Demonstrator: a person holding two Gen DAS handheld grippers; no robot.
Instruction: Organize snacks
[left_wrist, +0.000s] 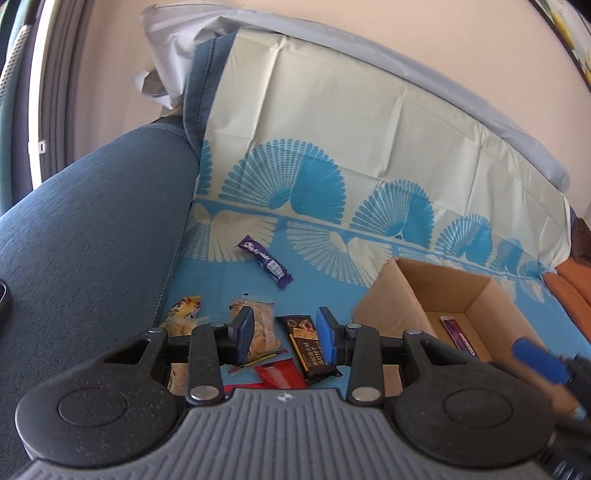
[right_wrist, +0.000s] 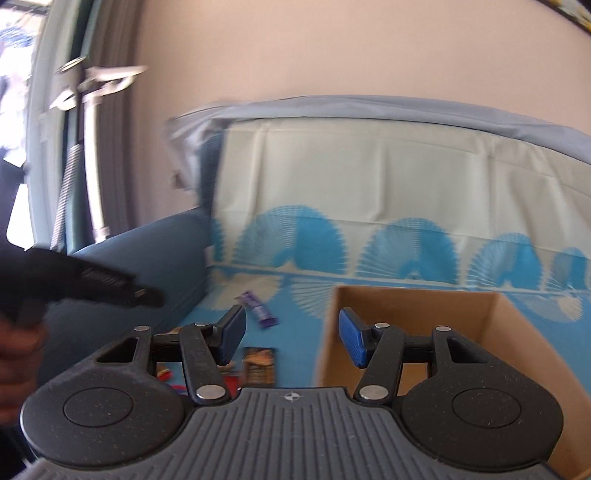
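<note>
The left gripper (left_wrist: 285, 334) hangs with fingers (left_wrist: 244, 328) spread and empty above a dark chocolate bar (left_wrist: 308, 345) and a clear biscuit bag (left_wrist: 258, 328), with a purple snack bar (left_wrist: 264, 260) well beyond. The right gripper (right_wrist: 291, 338), fingers also apart and empty, hovers at the near left wall of the cardboard box (right_wrist: 495, 332), where a pink-and-purple packet (left_wrist: 458, 332) lies. All rest on a blue fan-patterned cloth (left_wrist: 332, 184) over a sofa with a blue armrest (left_wrist: 92, 229), against a beige wall (right_wrist: 332, 48).

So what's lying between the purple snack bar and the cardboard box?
Nothing. In the left wrist view the purple snack bar and the cardboard box are separated only by bare blue patterned cloth; the other snacks lie nearer the camera.
</note>
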